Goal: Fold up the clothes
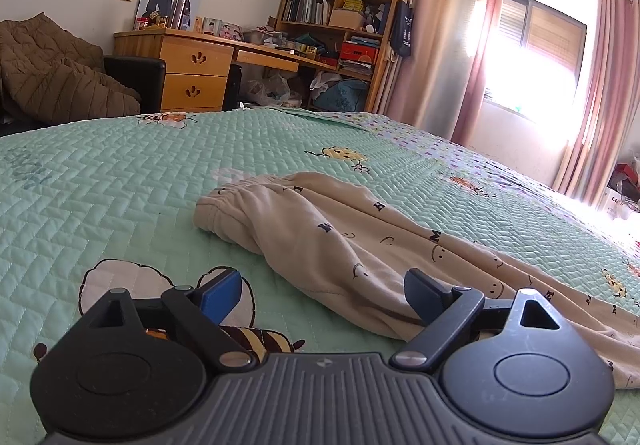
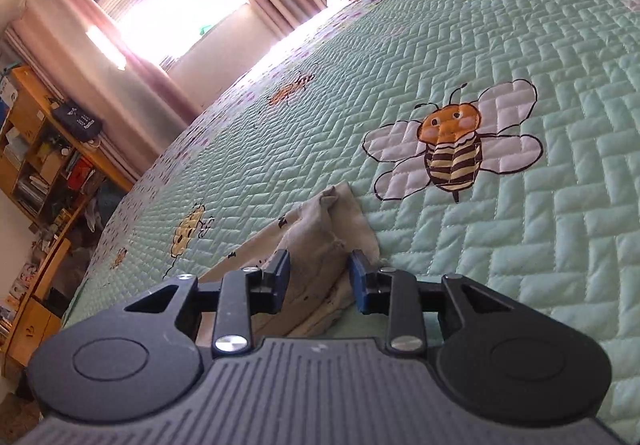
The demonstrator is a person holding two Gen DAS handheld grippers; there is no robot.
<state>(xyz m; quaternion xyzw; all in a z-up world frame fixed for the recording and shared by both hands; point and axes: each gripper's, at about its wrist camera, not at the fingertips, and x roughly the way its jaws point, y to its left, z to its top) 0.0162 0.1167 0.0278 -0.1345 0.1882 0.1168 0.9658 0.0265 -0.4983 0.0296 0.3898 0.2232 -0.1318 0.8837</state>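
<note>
Beige trousers (image 1: pixel 360 245) lie stretched across the green quilt (image 1: pixel 120 185), printed with small dark letters and smiley faces. The elastic waistband (image 1: pixel 224 205) sits at the far left end in my left view; the legs run toward the right and pass under my left gripper (image 1: pixel 320 295).

Left gripper: fingers spread wide, nothing between the pads. The blue-padded finger (image 1: pixel 220 293) is over a bee print on the quilt, clear of the cloth. The other finger is over the trouser leg; I cannot tell whether it touches the fabric.

Right gripper (image 2: pixel 320 279): fingers part-way apart, with a bunched end of the trousers (image 2: pixel 324 229) rising between them. The pads stand just beside the cloth on both sides and do not appear to press it. The fabric peaks in a small point just past the fingertips, near a large bee (image 2: pixel 452 149) stitched on the quilt.

Beyond the bed: a wooden desk (image 1: pixel 192 65), a cluttered shelf (image 1: pixel 344 5), pink curtains (image 1: pixel 480 45) at a bright window.
</note>
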